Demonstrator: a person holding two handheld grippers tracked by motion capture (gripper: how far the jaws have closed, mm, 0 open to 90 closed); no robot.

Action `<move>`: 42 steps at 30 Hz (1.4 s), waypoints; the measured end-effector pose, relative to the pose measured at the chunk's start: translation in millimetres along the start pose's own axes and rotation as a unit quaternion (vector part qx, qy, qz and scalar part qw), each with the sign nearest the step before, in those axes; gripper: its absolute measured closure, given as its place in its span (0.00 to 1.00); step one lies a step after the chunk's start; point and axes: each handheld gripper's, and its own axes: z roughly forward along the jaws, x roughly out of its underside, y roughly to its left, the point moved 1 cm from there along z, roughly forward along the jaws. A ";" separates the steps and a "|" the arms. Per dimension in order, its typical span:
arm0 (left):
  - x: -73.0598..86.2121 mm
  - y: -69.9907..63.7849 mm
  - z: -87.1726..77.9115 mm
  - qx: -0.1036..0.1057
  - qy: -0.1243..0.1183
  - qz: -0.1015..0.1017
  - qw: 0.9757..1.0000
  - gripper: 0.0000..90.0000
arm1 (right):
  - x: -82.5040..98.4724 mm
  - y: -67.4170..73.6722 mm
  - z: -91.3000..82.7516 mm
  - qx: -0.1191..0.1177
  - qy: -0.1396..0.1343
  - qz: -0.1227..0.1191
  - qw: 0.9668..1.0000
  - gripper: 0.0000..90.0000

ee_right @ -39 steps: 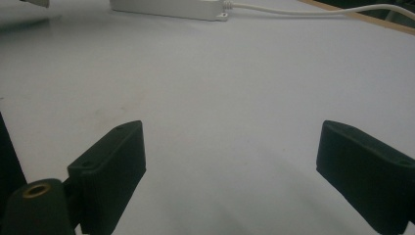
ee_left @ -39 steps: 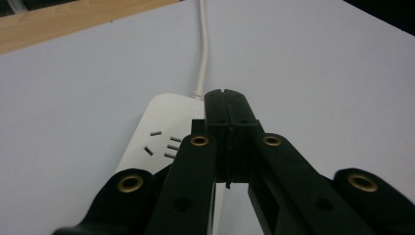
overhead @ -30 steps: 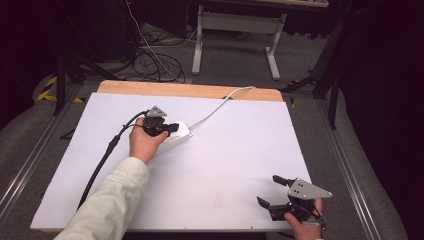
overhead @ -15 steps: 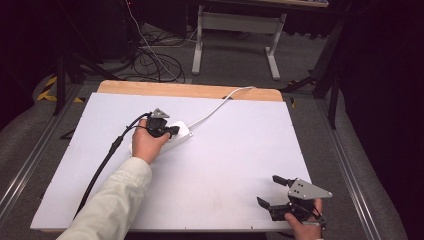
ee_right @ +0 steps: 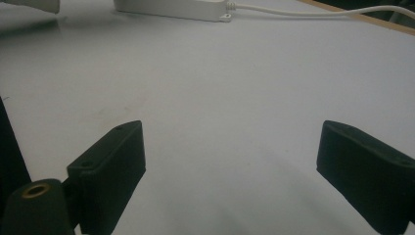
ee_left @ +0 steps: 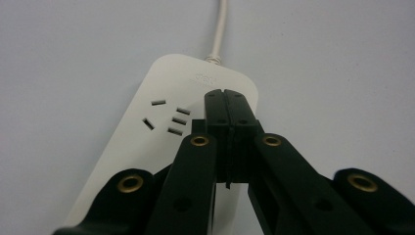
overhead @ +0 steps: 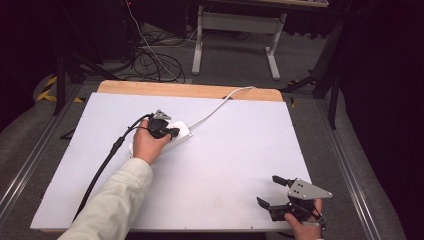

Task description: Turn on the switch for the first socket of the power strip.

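Your left claw [overhead: 172,133] was over the white power strip [ee_left: 166,132], which lay flat on the white worktop [overhead: 225,150], left of its middle and toward the far side. In the left gripper view the two jaws were pressed together, with nothing between them, and their tips were above the strip near the end where its white cord [ee_left: 220,24] comes out. Beside the tips you could see one group of socket slots [ee_left: 169,119]. I could not tell if the tips touched the strip or only hung just over it. The cord ran from the strip to the far wooden edge [overhead: 190,90] of the worktop. Your right claw [overhead: 270,192] was at the near right corner, well apart from the strip, low over the bare surface. Its jaws stood wide apart and held nothing.
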 end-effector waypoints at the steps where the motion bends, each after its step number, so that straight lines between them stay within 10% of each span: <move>1: -0.1 0.1 -0.1 -0.001 0.000 -0.001 1.000 1.00 | 0.0 0.0 0.2 0.000 0.000 0.000 1.000 0.13; 42: 1.6 -5.8 3.2 -0.044 0.000 0.022 0.999 1.00 | 0.4 2.0 -0.1 -0.002 0.003 -0.002 1.000 0.13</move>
